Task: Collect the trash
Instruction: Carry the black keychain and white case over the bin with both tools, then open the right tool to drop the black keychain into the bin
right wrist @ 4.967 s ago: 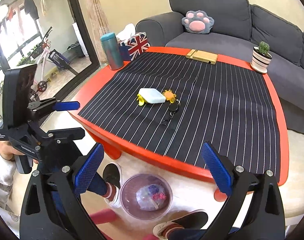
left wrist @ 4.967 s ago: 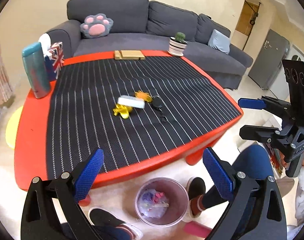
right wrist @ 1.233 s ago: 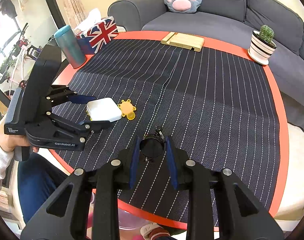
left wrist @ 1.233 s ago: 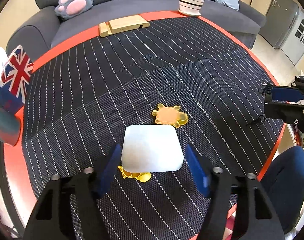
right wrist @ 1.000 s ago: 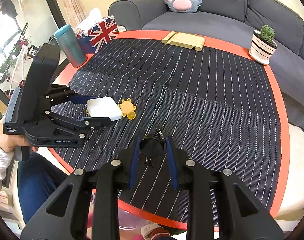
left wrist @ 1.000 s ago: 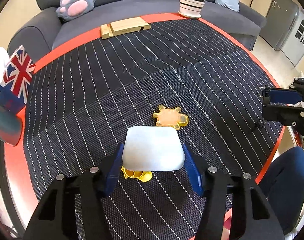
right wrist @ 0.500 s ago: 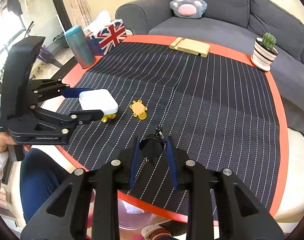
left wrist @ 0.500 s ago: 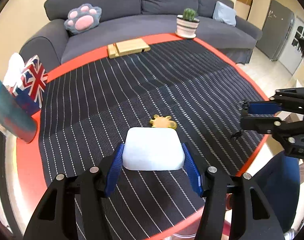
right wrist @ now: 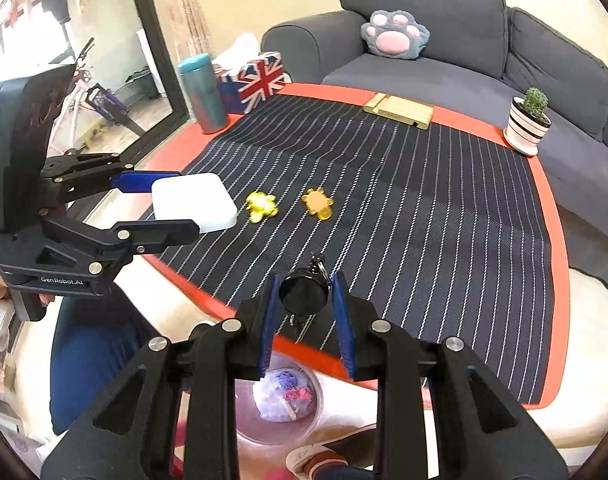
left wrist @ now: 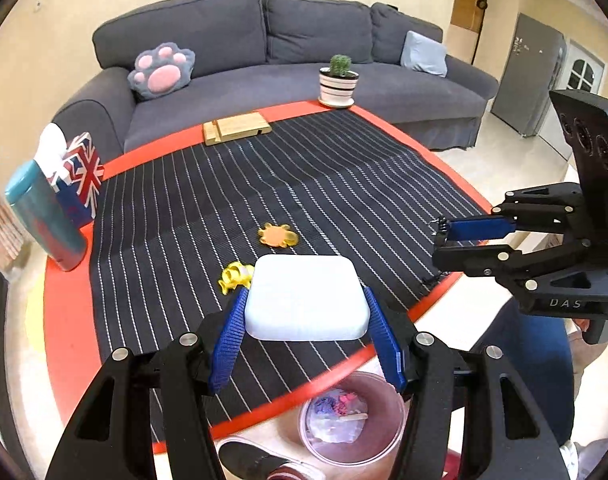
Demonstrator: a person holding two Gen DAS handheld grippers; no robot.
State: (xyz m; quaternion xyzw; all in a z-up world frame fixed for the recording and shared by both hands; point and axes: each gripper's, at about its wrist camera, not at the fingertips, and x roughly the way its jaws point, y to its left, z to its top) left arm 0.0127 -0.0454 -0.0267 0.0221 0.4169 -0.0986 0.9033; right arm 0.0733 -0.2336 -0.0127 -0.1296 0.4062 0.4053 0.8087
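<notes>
The left gripper [left wrist: 305, 334] has its fingers clamped on the two side faces of the white box [left wrist: 305, 298], which hangs clear of the worktop [left wrist: 70, 320] over its near edge, long axis running across the fingers. The bin [left wrist: 353, 416] stands on the floor below and a little to the right of that box, just beyond the red rim, so the drop looks short and down. Two yellow scraps, one bright [left wrist: 234, 276] and one orange [left wrist: 278, 236], lie on the striped cloth [left wrist: 264, 184] behind the box, apart from each other. The right gripper [right wrist: 305, 312] has its fingers closed on a small black round thing [right wrist: 304, 294], possibly a reel with a clip, held over the rim with the bin [right wrist: 278, 404] almost directly beneath. Of the two, the right seems nearer to it.
</notes>
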